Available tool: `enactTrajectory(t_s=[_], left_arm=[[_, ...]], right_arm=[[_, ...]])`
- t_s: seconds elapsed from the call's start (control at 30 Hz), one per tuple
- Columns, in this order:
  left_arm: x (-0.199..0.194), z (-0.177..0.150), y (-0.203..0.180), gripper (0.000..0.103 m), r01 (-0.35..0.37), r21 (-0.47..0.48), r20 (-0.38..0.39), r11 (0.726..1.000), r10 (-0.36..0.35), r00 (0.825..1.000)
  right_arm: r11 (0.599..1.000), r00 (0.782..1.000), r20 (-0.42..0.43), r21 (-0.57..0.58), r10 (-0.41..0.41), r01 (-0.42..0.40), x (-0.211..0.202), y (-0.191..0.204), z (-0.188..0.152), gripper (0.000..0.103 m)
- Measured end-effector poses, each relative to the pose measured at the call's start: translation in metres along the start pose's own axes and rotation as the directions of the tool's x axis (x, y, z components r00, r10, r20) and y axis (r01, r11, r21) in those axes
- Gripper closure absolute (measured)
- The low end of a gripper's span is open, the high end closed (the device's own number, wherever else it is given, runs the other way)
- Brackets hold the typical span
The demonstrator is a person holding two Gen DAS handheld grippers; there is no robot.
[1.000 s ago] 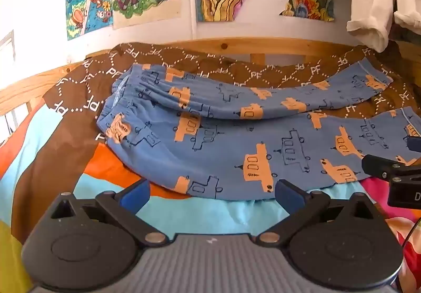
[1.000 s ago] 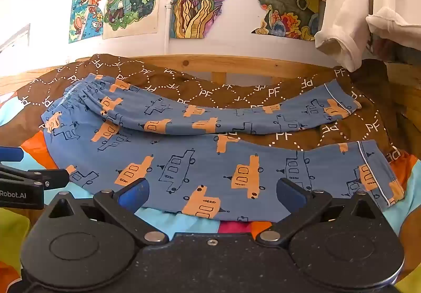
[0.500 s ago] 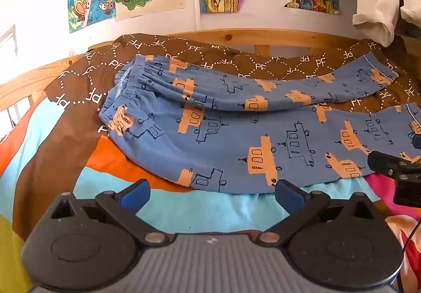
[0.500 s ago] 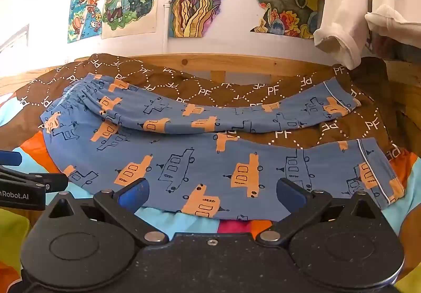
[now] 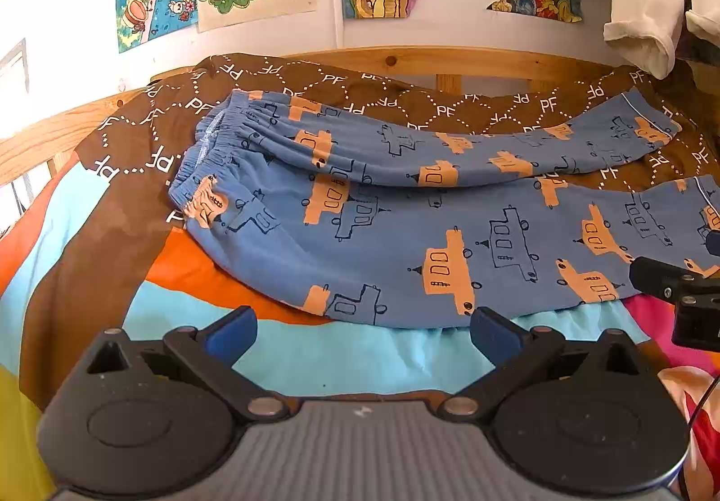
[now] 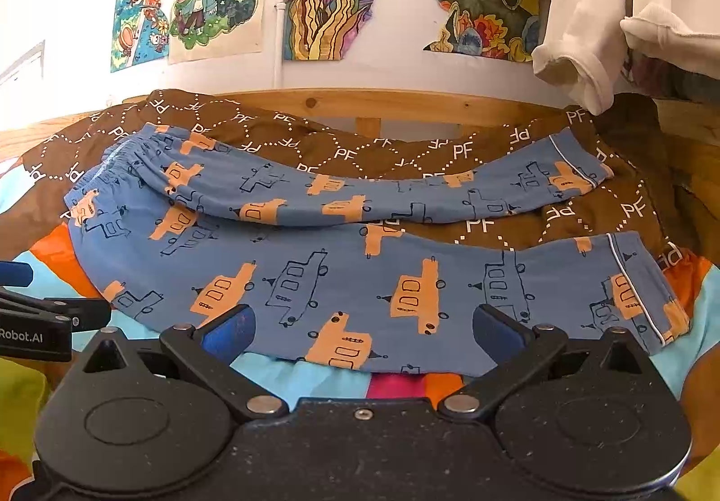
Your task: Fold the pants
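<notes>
Blue pants (image 5: 405, 240) lie spread on the bed (image 5: 315, 348) — unfolded. Your left tool (image 5: 360, 327) and right tool (image 6: 360, 327) gape empty; next, pinch the near edge.

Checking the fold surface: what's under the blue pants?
The pants lie on a quilt: brown PF-print cloth shows between the two legs, and orange and light blue patches show along the near edge. Whatever sits directly beneath the fabric is covered.
</notes>
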State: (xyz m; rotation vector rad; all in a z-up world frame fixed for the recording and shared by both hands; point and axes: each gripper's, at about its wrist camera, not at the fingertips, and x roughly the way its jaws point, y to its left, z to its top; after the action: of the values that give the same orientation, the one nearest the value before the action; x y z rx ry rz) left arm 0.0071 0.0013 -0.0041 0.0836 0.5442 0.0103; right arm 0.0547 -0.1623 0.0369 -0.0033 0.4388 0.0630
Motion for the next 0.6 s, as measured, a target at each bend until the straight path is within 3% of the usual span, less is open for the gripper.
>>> enactTrajectory(t_s=[0.6], left_arm=[[-0.0002, 0.0003, 0.0006, 0.0, -0.001, -0.001, -0.001, 1.0, 0.001, 1.0]], right_arm=[[1.0, 1.0, -0.007, 0.006, -0.001, 0.001, -0.0013, -0.001, 0.001, 0.001]])
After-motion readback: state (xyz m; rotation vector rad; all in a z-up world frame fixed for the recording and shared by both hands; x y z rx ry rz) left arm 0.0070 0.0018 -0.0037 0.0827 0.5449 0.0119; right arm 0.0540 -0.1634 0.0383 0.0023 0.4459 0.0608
